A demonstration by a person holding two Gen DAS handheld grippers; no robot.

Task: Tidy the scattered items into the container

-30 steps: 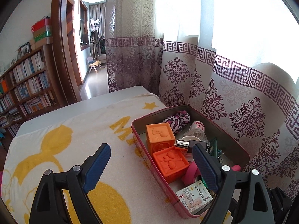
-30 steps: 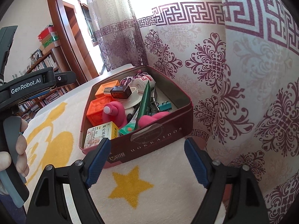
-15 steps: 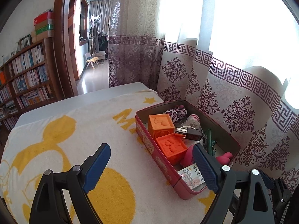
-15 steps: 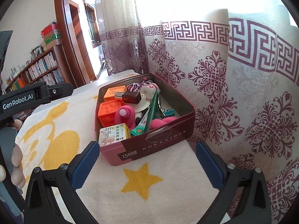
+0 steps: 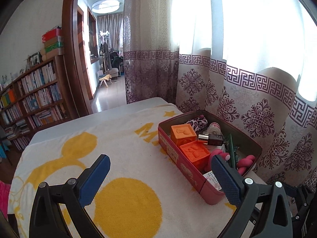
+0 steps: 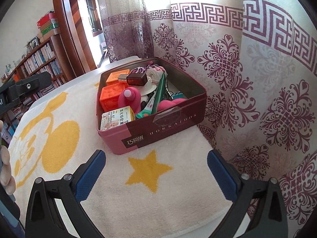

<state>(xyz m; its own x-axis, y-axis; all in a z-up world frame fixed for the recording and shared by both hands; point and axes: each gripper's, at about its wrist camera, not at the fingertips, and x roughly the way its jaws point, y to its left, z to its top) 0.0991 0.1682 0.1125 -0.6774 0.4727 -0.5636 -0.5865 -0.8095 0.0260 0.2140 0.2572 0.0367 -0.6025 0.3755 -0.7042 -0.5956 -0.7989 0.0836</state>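
A pink and maroon tin [image 5: 190, 164] [image 6: 168, 123] stands on a white towel with yellow shapes [image 5: 126, 158] [image 6: 150, 170]. It holds two orange cubes [image 5: 183, 133] [image 6: 110, 97], a dark small bottle [image 5: 213, 139] [image 6: 137, 78], a pink bottle [image 6: 129, 99], a medicine box [image 6: 116, 118], a green tube [image 6: 158, 97] and a patterned cloth [image 5: 197, 122]. My left gripper [image 5: 160, 174] is open and empty, above the towel left of the tin. My right gripper [image 6: 156, 170] is open and empty, in front of the tin.
A patterned curtain [image 5: 247, 107] [image 6: 257, 79] hangs right behind the tin. A bookshelf [image 5: 31, 99] and a doorway [image 5: 103, 59] stand beyond the table's far edge. The left gripper's body [image 6: 21, 89] shows at the left of the right wrist view.
Both grippers have pulled back and up from the tin, which now looks smaller and farther. Both stay open and empty.
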